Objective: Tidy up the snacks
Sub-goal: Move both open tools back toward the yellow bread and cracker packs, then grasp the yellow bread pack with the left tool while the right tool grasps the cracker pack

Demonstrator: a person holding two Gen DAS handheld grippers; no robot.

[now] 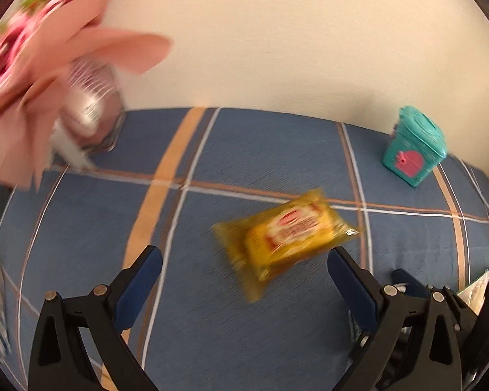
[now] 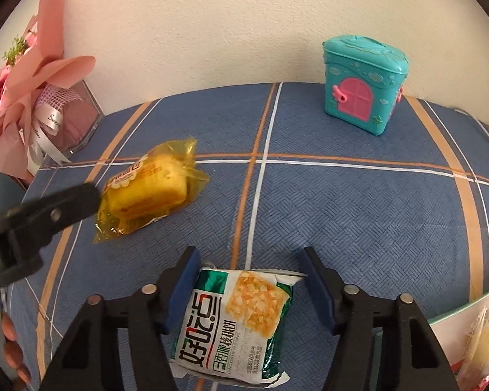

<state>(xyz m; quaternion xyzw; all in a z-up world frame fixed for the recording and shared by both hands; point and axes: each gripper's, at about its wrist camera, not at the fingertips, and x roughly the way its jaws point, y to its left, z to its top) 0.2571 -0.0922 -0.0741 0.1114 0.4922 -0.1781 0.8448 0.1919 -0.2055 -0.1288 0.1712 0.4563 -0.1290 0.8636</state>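
1. Left wrist view: the left gripper (image 1: pixel 244 262) is standing wide, its blue-padded fingers (image 1: pixel 143 280) reaching out over the blue plaid counter (image 1: pixel 270 150) with nothing between them. A yellow snack packet (image 1: pixel 285 236), blurred, is lying on the counter just beyond the fingertips, nearer the right-hand finger and apart from both pads. A teal toy house (image 1: pixel 414 148) is standing upright at the far right by the wall. A pink paper bouquet (image 1: pixel 39 75), also blurred, is filling the upper left corner.

2. Right wrist view: the right gripper (image 2: pixel 249 262) is sitting at a middling width around a green-and-white biscuit packet (image 2: pixel 234 322), which is lying flat on the counter (image 2: pixel 342 195) between the two fingers (image 2: pixel 185 290). The left-hand pad is lying along the packet's edge; whether the pads are pressing on it cannot be told. The yellow snack packet (image 2: pixel 150 189) is lying further out to the left, with a black finger of the left gripper (image 2: pixel 62 210) overlapping its near end. The teal toy house (image 2: pixel 363 86) is standing upright at the far right, well apart from both packets. The pink paper bouquet (image 2: pixel 32 91) is leaning against the wall on the left.
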